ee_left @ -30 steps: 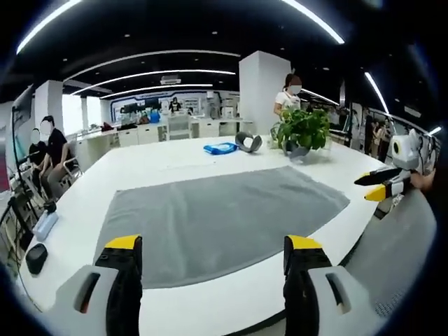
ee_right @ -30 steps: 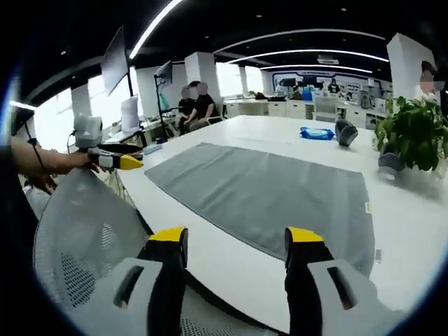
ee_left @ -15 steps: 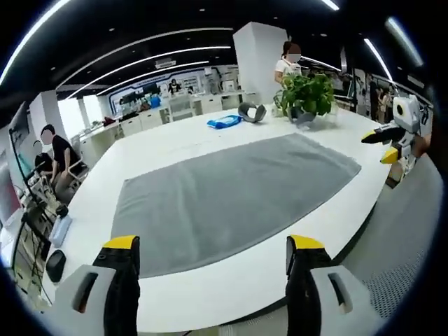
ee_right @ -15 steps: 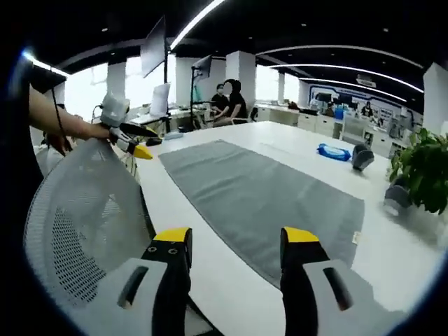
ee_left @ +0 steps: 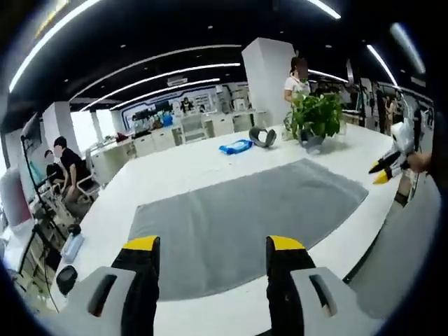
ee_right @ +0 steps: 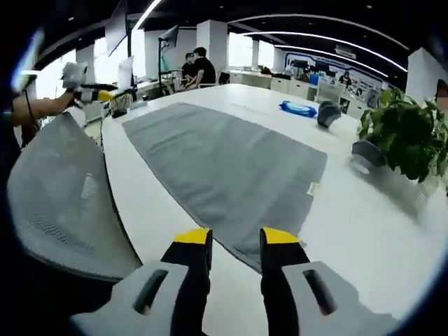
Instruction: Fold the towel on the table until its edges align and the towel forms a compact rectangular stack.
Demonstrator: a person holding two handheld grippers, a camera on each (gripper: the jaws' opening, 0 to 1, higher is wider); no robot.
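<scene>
Right gripper view shows a tag (ee_right: 313, 187) on the flat towel (ee_right: 224, 164) at center, right gripper (ee_right: 235, 239) narrowly parted; left gripper (ee_left: 213, 243) spread.

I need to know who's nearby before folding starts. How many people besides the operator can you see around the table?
3: one standing behind the potted plant, and two by the desks beyond the towel's far end. Others may be hidden farther back.
</scene>
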